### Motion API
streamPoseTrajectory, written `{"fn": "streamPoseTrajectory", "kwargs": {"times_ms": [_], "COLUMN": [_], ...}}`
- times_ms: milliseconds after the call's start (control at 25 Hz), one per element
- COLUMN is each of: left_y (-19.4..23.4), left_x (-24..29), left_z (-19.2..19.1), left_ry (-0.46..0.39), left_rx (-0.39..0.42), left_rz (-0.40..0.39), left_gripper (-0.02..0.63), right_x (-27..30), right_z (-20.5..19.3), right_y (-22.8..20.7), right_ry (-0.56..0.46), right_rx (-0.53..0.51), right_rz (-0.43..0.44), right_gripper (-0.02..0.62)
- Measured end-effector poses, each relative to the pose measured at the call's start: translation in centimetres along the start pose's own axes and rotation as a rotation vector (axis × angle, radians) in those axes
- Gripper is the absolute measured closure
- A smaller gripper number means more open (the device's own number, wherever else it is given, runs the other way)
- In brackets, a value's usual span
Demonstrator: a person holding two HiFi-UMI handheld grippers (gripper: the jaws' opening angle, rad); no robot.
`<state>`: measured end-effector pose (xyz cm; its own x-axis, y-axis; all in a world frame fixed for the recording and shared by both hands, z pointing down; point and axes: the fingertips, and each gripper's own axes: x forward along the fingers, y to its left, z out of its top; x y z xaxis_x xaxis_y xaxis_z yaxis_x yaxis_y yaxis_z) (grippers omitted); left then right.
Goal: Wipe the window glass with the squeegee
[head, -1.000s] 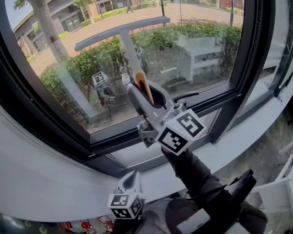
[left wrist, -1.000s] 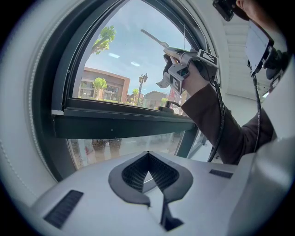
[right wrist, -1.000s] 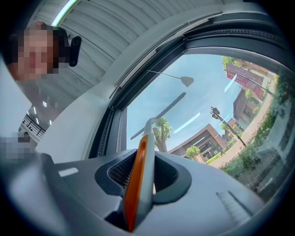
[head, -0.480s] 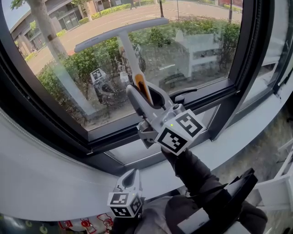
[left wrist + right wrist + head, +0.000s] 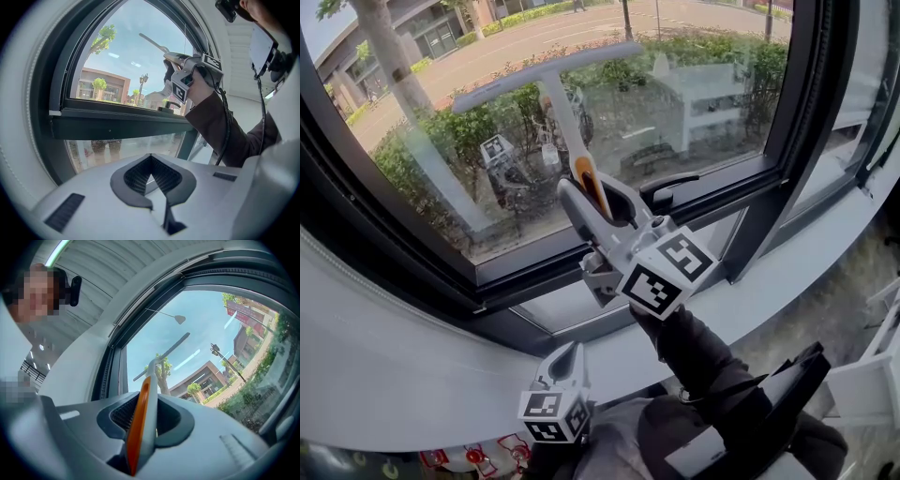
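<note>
Right gripper (image 5: 598,197) grasps the squeegee (image 5: 565,112) handle, blade on the window glass (image 5: 703,94). Left gripper (image 5: 569,359), nearer: jaws clenched, empty.

Pale, seemingly smooth windowsill (image 5: 787,286) below dark frame (image 5: 516,283)

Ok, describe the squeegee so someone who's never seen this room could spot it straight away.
Find the big dark-framed window. Held up against its glass is the squeegee, a pale grey T with its long crossbar on top. Its handle has an orange edge and runs down into the right gripper; nothing else by the window is T-shaped.
</note>
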<state>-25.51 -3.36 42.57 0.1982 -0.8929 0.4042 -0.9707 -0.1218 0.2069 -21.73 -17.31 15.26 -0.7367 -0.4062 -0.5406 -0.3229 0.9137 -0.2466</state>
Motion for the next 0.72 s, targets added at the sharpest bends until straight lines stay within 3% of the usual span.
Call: {"fn": "streamPoseTrajectory", "kwargs": {"times_ms": [720], "left_y": [-0.5], "left_x": [-0.5], "left_z": [-0.4], "left_ry": [0.000], "left_rx": [0.007], "left_rz": [0.000], "left_gripper": [0.606], "right_x": [-1.9], "right_z": [-2.2], "right_y": [-0.1], "right_ry": [0.053], "right_rx": [0.018], "right_rz": [-0.020], "right_gripper": [0.517]}}
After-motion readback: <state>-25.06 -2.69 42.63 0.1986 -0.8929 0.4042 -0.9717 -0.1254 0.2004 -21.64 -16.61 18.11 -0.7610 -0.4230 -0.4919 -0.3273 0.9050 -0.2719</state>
